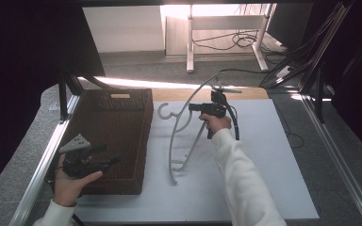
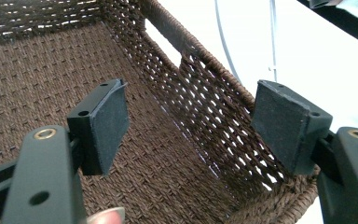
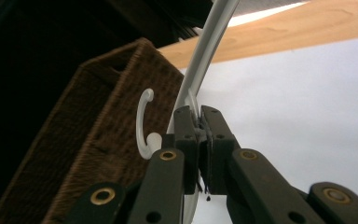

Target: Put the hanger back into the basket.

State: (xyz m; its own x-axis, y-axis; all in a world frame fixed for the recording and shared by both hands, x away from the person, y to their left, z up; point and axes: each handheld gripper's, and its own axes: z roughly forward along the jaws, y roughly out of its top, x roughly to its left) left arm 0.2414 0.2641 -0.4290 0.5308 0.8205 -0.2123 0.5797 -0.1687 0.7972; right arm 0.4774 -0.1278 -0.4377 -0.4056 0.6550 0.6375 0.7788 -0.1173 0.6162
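High view: brown woven basket (image 1: pixel 118 141) just beside gripped white hanger (image 1: pixel 179 141).

Hanger (image 1: pixel 184 136) right of basket (image 1: pixel 136 141)

White hanger (image 1: pixel 181 136), tilted beside basket (image 1: pixel 122 141)

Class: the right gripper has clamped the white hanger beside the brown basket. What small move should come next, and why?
Probably carry the hanger left, over the basket. The right gripper is shut on it near the hook, one end lifted; the left gripper waits open inside.
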